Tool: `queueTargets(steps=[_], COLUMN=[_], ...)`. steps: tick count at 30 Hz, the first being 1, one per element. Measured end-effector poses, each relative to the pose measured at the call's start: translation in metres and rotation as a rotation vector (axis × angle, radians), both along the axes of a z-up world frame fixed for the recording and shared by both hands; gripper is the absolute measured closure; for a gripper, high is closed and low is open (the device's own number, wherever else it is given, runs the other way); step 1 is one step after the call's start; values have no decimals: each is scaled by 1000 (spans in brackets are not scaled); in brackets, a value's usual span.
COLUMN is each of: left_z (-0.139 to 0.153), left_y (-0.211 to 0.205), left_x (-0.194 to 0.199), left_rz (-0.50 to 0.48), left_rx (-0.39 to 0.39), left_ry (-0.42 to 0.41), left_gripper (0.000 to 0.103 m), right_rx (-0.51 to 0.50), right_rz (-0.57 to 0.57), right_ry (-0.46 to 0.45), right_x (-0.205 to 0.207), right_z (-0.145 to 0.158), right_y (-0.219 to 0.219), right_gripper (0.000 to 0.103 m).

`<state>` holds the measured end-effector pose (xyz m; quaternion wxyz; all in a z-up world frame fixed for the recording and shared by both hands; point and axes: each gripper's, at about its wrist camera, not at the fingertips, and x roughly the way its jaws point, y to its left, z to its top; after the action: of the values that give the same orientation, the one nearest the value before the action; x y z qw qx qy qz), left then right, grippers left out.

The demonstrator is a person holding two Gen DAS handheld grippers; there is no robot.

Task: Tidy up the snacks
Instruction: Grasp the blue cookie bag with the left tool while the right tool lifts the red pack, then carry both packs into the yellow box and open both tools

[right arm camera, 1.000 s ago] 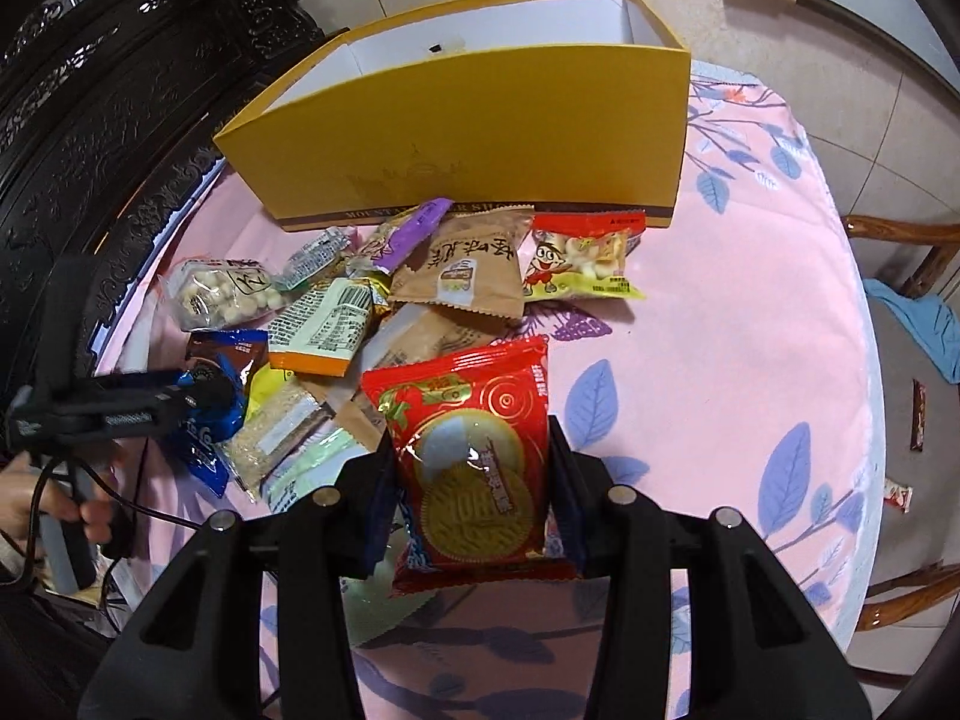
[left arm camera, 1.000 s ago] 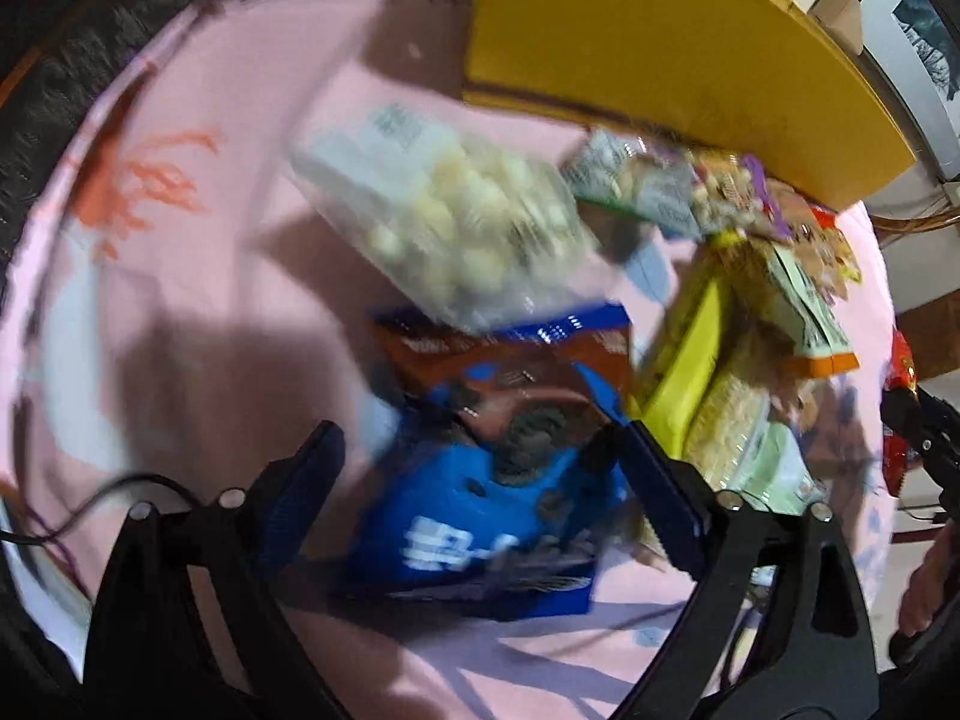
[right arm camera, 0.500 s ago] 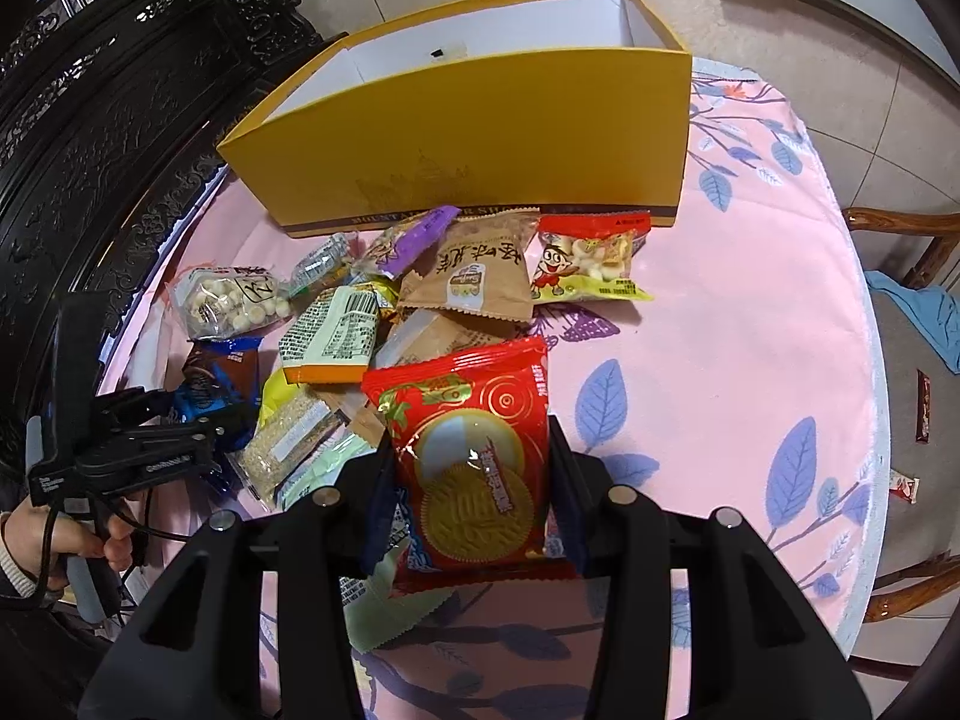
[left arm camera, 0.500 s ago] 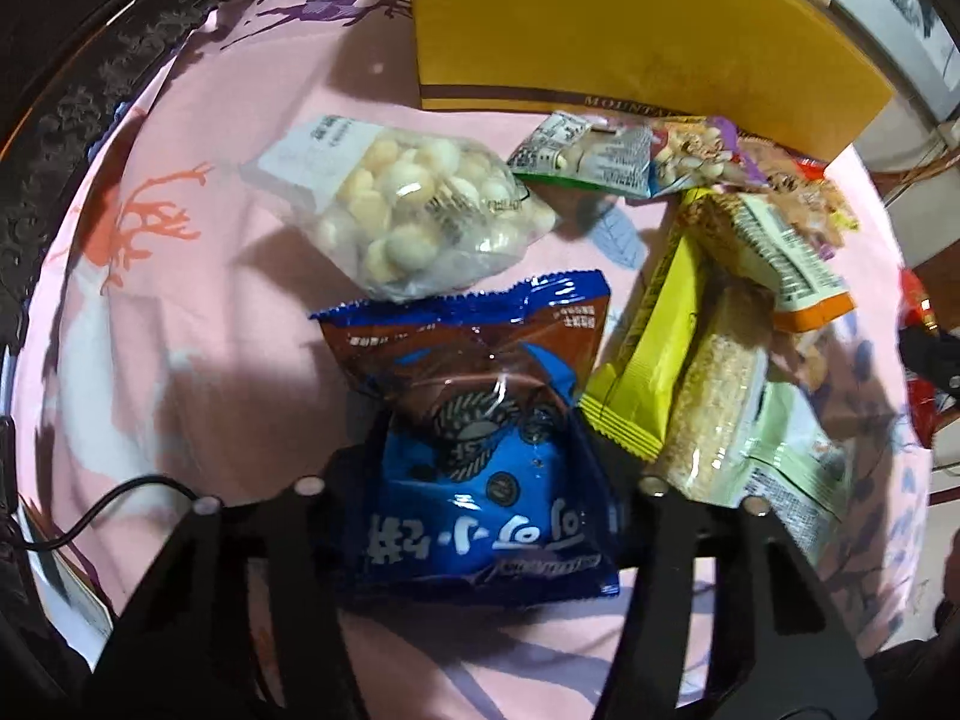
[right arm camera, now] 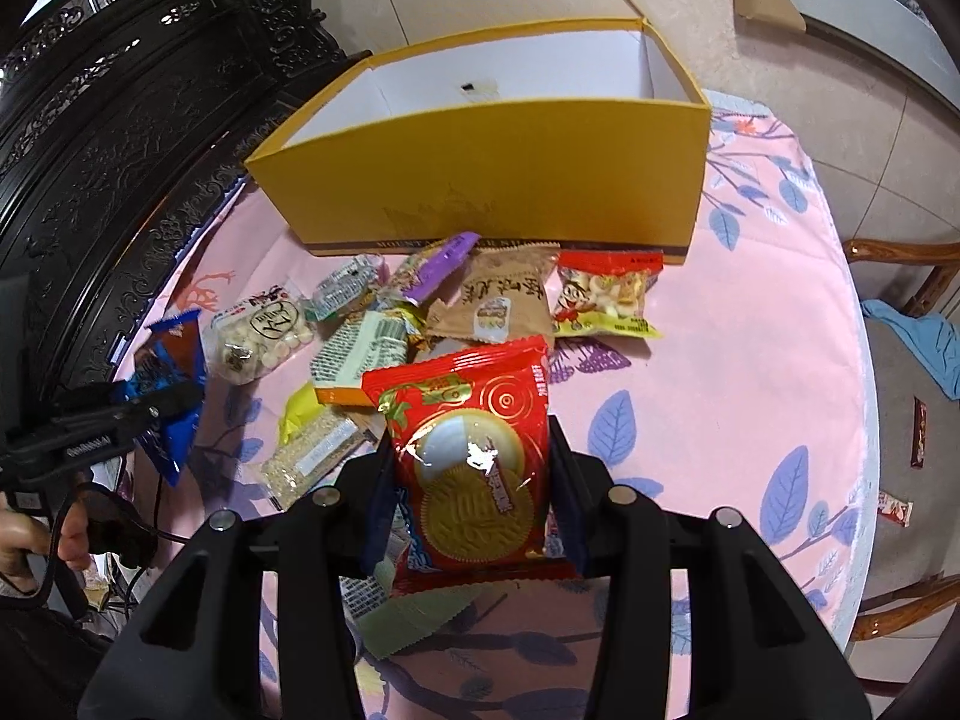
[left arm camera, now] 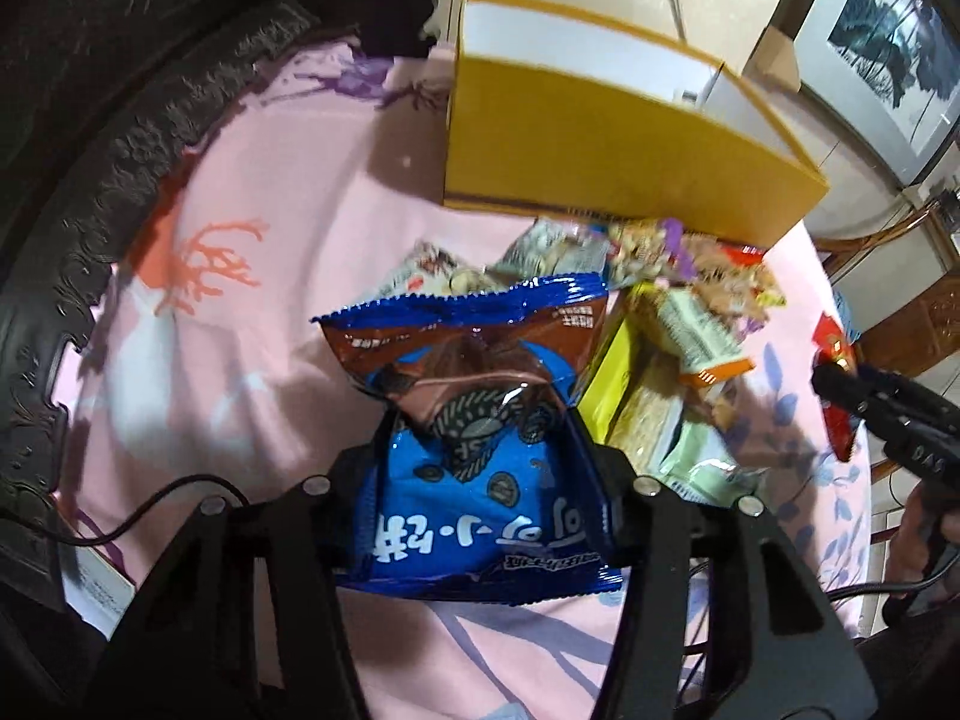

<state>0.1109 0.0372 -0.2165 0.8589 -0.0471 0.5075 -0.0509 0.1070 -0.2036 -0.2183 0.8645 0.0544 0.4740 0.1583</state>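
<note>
In the left wrist view my left gripper (left arm camera: 480, 438) is shut on a blue and brown cookie packet (left arm camera: 468, 324), which hangs off the pink tablecloth (left arm camera: 270, 330). The right wrist view shows my right gripper (right arm camera: 471, 444) shut on a red biscuit packet (right arm camera: 462, 384) above the snack pile. An open yellow box (right arm camera: 510, 180) with a white inside stands behind the pile; I see nothing in it. The left gripper (right arm camera: 174, 396) and its blue packet (right arm camera: 174, 354) appear at the left of that view. At the right edge of the left view the right gripper (left arm camera: 840, 384) shows.
Loose snacks lie before the box: a clear bag of white balls (right arm camera: 258, 336), a brown packet (right arm camera: 498, 300), a red and yellow packet (right arm camera: 606, 294), a sesame bar (right arm camera: 306, 462). Dark carved furniture (right arm camera: 120, 120) lines the left. A wooden chair (right arm camera: 900, 276) stands right.
My left gripper has closed on the blue cookie packet and lifted it off the cloth, tilting up toward the yellow box. The right gripper has kept still with the red packet.
</note>
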Motion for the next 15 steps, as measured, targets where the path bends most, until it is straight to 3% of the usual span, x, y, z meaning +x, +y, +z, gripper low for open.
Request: queueTargets(steps=[15], left_z=[78], left_y=[-11], left_x=[20], left_rz=[-46], left_rx=[9], left_ry=[-140], left_gripper=[49], right_rx=[53], right_rz=[-25], right_ry=[-127], right_x=[11], right_z=[59], right_y=[-9], right_gripper=[58])
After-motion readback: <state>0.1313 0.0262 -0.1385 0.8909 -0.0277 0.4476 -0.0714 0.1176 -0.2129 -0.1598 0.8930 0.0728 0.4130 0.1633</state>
